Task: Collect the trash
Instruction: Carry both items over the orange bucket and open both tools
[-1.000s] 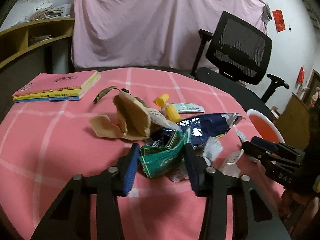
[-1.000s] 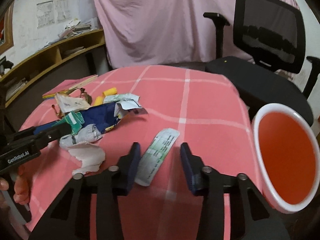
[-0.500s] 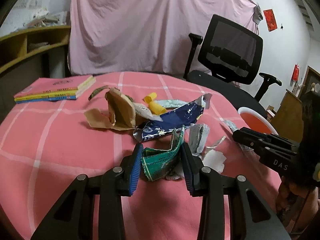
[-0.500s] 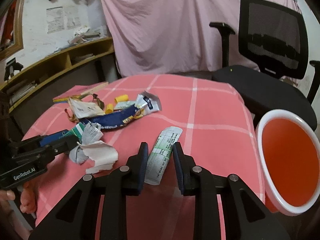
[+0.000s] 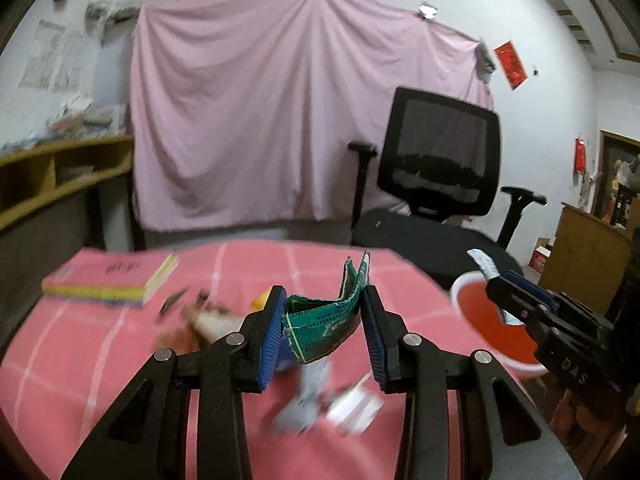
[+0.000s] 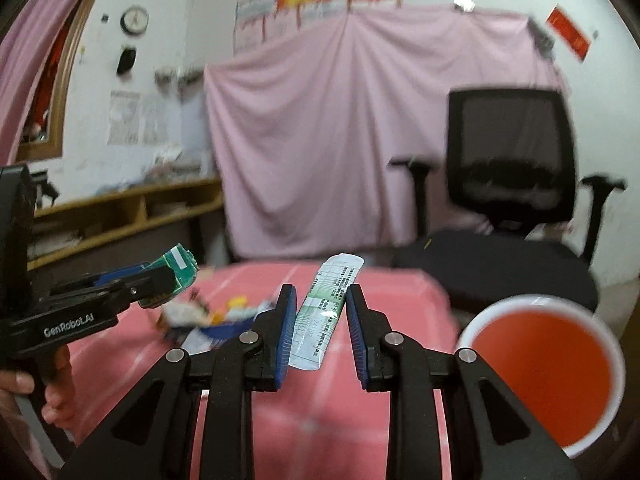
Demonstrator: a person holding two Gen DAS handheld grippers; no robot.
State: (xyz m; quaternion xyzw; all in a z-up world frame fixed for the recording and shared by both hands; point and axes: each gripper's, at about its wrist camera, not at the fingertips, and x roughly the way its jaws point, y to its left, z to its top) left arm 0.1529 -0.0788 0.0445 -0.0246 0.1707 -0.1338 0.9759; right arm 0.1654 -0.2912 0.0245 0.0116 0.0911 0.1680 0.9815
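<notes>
My blue-padded black left gripper [image 5: 323, 330] carries a green gridded crumpled carton [image 5: 320, 326]; my right gripper [image 6: 319, 330] a pale green-and-white printed wrapper strip [image 6: 324, 312]. Pink white-checked worktop cloth [image 5: 100, 344]; white-rimmed orange-red round bin [image 6: 548, 372].

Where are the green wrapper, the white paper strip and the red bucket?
green wrapper [image 5: 320, 326]: left wrist view, its middle fold.
white paper strip [image 6: 326, 312]: right wrist view, its printed middle.
red bucket [image 6: 614, 346]: right wrist view, its white rim.

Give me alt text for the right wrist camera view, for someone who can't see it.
The right claw grips a long white-and-green wrapper above a pink checked tablecloth, with an orange bin at lower right. At left, the left claw holds a green packet.
</notes>
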